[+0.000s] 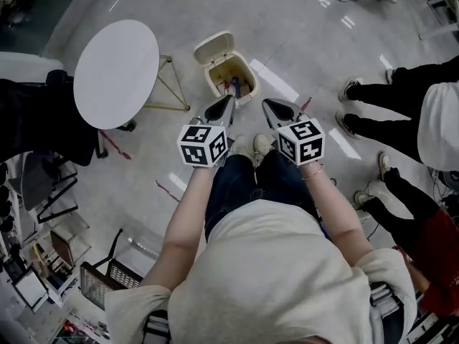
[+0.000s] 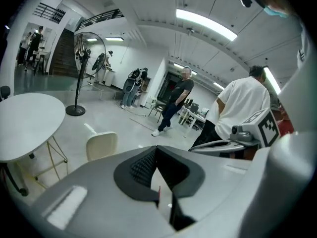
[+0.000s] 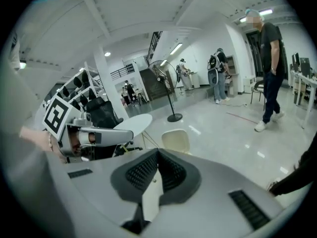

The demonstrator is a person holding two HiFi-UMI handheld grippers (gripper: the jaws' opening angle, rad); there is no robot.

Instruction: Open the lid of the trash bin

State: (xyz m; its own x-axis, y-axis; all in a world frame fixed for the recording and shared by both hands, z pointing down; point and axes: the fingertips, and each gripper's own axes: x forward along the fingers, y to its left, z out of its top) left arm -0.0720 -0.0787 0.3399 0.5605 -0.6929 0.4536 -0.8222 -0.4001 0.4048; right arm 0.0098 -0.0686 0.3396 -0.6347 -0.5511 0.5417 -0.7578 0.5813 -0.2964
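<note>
A cream trash bin stands on the floor in front of the person's feet. Its lid is swung up and back, and a few small items lie inside. My left gripper and right gripper hover side by side just above the bin's near rim, both shut with nothing between them. In the left gripper view the jaws of that gripper meet at the tip, with the upright lid beyond them. The right gripper is closed the same way, and the lid shows past it.
A round white table on thin gold legs stands left of the bin. People's legs and shoes crowd the right side. A standing fan and more people are farther back. Chairs and racks sit at lower left.
</note>
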